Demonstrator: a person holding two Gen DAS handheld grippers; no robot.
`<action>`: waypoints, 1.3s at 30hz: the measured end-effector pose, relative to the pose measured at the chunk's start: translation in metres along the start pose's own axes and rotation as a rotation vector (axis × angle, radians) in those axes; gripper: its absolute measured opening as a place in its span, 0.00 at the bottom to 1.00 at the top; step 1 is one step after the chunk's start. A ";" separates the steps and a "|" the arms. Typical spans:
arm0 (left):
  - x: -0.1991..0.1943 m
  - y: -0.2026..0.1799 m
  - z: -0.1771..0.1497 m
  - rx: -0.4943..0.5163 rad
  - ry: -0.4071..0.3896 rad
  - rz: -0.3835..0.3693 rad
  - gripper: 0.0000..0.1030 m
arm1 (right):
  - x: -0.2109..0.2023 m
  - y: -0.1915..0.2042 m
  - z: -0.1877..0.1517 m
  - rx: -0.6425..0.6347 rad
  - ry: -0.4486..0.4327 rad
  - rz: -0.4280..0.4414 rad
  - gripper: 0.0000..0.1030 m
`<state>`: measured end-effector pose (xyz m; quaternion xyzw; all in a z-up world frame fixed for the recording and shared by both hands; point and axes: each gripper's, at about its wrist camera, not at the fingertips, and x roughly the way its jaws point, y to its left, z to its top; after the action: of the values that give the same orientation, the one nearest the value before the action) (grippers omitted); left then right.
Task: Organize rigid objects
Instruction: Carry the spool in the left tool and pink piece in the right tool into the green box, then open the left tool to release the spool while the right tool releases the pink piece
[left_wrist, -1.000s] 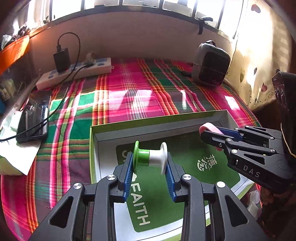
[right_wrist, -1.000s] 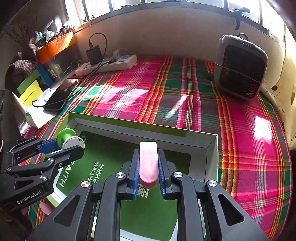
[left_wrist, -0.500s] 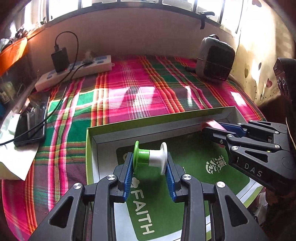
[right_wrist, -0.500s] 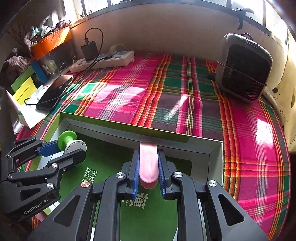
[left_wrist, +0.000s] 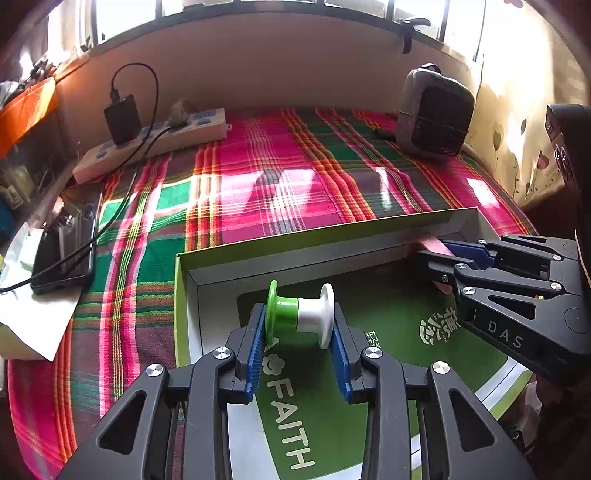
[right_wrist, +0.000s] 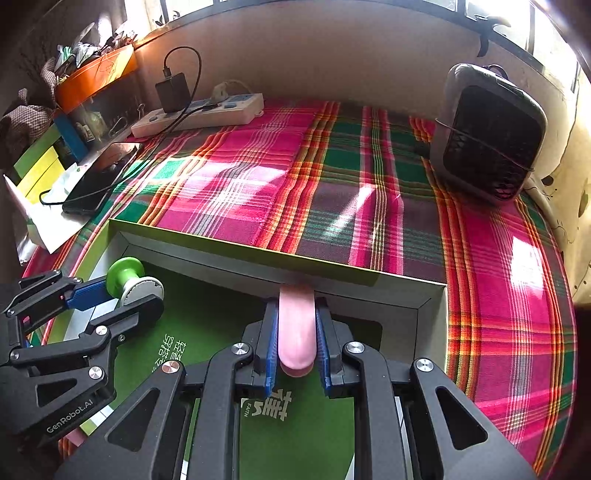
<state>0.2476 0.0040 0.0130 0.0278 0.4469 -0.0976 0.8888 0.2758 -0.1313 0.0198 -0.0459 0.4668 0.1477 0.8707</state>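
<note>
My left gripper (left_wrist: 300, 334) is shut on a green and white spool (left_wrist: 301, 314) and holds it over the left part of an open green and white box (left_wrist: 295, 247). My right gripper (right_wrist: 296, 339) is shut on a flat pink piece (right_wrist: 296, 328) whose far tip sits at the box's far wall (right_wrist: 332, 284). In the left wrist view the right gripper (left_wrist: 439, 254) shows at the box's far right corner with the pink piece (left_wrist: 430, 243). In the right wrist view the left gripper (right_wrist: 136, 299) shows with the spool (right_wrist: 133, 280).
The box lies on a pink and green plaid cloth (left_wrist: 277, 184). A white power strip with a black charger (left_wrist: 155, 140) lies at the back left. A dark phone on cable (left_wrist: 62, 243) lies left. A grey fan heater (left_wrist: 434, 114) stands at the back right.
Both grippers have moved forward and down into the box. The pink piece's tip has come up to the far wall. The spool hangs lower over the box floor.
</note>
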 end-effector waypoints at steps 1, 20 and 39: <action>0.000 0.000 0.000 0.001 0.000 0.003 0.30 | 0.000 0.000 0.000 0.001 0.000 -0.002 0.18; 0.001 -0.004 0.000 0.018 0.012 0.027 0.33 | -0.002 -0.002 -0.001 0.021 -0.002 0.003 0.36; -0.019 -0.002 -0.007 -0.023 -0.013 0.013 0.42 | -0.021 -0.003 -0.011 0.053 -0.038 0.030 0.47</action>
<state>0.2309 0.0058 0.0241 0.0199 0.4421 -0.0872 0.8925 0.2569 -0.1416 0.0309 -0.0129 0.4546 0.1490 0.8781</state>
